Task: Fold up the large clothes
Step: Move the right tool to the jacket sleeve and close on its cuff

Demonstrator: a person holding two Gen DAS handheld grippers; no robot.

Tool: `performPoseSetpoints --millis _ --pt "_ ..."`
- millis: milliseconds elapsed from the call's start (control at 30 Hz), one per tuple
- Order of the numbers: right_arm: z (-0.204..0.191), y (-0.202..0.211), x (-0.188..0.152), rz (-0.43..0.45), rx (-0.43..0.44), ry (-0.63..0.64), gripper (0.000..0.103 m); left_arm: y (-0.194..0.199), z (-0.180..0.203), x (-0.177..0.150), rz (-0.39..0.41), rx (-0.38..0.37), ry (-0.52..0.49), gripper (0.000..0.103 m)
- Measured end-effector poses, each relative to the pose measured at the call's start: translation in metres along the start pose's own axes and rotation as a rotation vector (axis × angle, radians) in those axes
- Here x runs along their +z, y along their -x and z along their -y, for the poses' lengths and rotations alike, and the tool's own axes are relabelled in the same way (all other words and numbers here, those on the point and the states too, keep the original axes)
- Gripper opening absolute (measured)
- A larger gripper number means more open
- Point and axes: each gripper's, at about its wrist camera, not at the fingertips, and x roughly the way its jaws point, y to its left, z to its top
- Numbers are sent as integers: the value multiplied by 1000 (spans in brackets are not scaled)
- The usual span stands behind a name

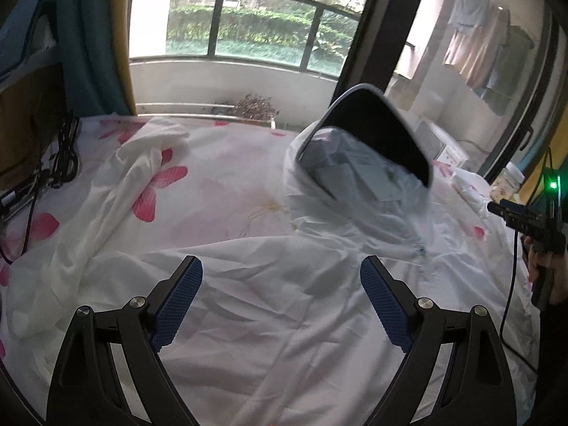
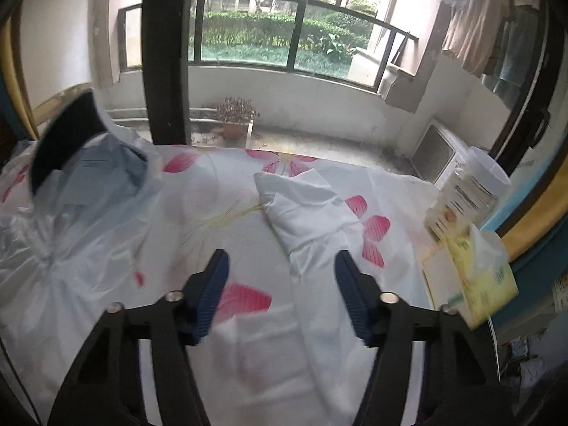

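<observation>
Left gripper (image 1: 281, 301): jaws wide apart, empty, angled down over the back panel of the white hooded jacket (image 1: 284, 319). Nothing is pinched; judged an approach pose for a grab at the body fabric.

Right gripper (image 2: 282, 293): jaws part open, nothing pressed between the pads. The right sleeve (image 2: 301, 220) lies just ahead and runs under the right-hand pad, so the sleeve looks like the intended pick for a fold inward. Also tilted downward; frame blurred.

The jacket lies spread on the bed, over the flower-print sheet (image 1: 227, 191), presumably flattened for folding. Left sleeve (image 1: 117, 191) trails out crumpled to the side. Hood with dark visor brim (image 1: 376, 142) stands up at the far end.

A hand (image 1: 546, 266) holds the right gripper's handle at the left view's edge.

Bedside: tissue pack (image 2: 475, 277), plastic jar (image 2: 465, 195). Beyond: balcony with potted plant (image 2: 236, 113).
</observation>
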Motion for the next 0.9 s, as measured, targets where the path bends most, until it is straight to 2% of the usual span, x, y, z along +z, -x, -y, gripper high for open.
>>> performPoseSetpoints --millis 200,267,367,500,633,700,733,900 --pt "5 -30 12 -58 38 -6 52 -15 -13 0 -12 66 45 92" --pt "7 -39 13 -78 42 -9 48 -16 -18 0 -13 83 68 92" --pt "4 -51 11 -112 36 -8 47 -18 -23 0 -15 95 75 92" --pt "7 -51 11 -105 40 -19 46 -20 -26 -1 -17 101 85 92" --pt "6 -51 11 -88 66 -15 26 -21 -29 -3 -15 97 98 92" --pt "4 -51 12 -82 68 4 14 -19 -29 -4 -15 91 103 92" --pt "3 -52 14 -85 59 9 4 -15 -29 -4 -9 90 99 92" --pt "9 -54 20 -82 48 -10 1 -1 -30 -3 19 98 99 92"
